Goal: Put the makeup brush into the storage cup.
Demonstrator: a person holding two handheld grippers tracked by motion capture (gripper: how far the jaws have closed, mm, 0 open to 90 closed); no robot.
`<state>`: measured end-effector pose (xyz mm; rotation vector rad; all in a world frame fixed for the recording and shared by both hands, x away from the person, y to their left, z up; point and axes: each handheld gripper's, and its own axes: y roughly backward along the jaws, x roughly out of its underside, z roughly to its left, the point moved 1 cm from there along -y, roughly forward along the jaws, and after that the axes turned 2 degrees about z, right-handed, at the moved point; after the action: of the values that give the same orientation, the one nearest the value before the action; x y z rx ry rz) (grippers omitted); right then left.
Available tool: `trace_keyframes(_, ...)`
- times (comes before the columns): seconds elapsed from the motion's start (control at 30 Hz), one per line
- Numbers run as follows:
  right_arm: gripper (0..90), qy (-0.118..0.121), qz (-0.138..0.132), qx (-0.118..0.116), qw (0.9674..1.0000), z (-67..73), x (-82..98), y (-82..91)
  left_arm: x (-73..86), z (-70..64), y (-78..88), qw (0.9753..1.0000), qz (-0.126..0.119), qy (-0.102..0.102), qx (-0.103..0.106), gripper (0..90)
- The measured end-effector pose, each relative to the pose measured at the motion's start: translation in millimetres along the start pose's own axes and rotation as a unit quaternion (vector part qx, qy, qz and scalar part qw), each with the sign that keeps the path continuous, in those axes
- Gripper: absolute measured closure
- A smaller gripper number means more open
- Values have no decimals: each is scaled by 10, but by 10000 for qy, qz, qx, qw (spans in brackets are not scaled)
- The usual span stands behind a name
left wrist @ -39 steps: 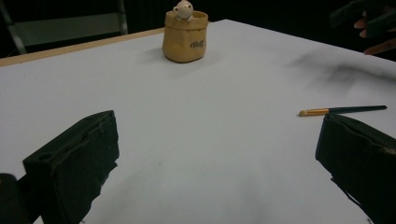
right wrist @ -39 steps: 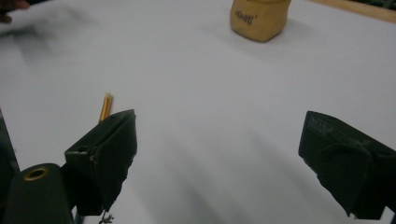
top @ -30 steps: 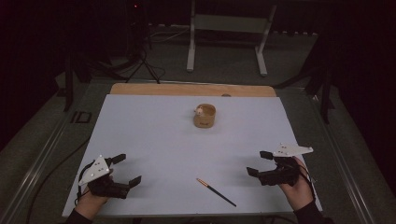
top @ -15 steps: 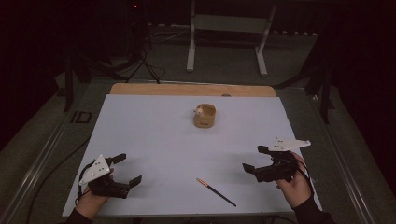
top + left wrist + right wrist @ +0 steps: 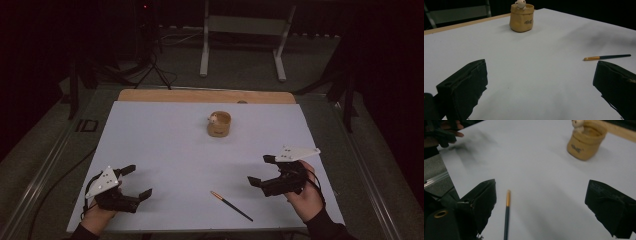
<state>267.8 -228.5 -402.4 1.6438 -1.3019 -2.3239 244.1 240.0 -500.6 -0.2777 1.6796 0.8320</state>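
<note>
Lying flat: slender gold-ferruled brush [image 5: 231, 205]

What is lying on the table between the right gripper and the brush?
Nothing. In the high view, bare white table separates the right gripper from the brush; the right gripper view shows the brush beside one jaw.

High view overhead, facing forward; gripper views low, sharing the pot [image 5: 521, 17].
</note>
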Motion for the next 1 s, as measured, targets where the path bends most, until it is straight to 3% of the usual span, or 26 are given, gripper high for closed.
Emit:
trace_keyframes(0.2,102,161,60,-128,9998,108,-105,-104,-2,-2,0,10000,1,-4,15,6)
trace_keyframes(0.3,95,194,242,-126,9994,162,-141,-179,-3,-6,-2,10000,4,-9,22,6)
trace_keyframes(0.37,95,237,308,40,9992,212,-161,-236,-2,-6,-4,10000,5,3,32,6)
trace_keyframes(0.53,96,313,648,-47,9974,263,-176,-366,-3,-1,-3,10000,3,33,48,6)
trace_keyframes(0.73,136,258,1029,-137,9943,331,-165,-515,-4,-2,-3,10000,16,39,47,6)
trace_keyframes(0.8,160,125,1232,-138,9922,376,-162,-603,-6,-5,-1,10000,12,25,49,6)
trace_keyframes(1.0,231,63,1382,-201,9902,439,-130,-715,-5,-3,-2,10000,18,29,50,6)
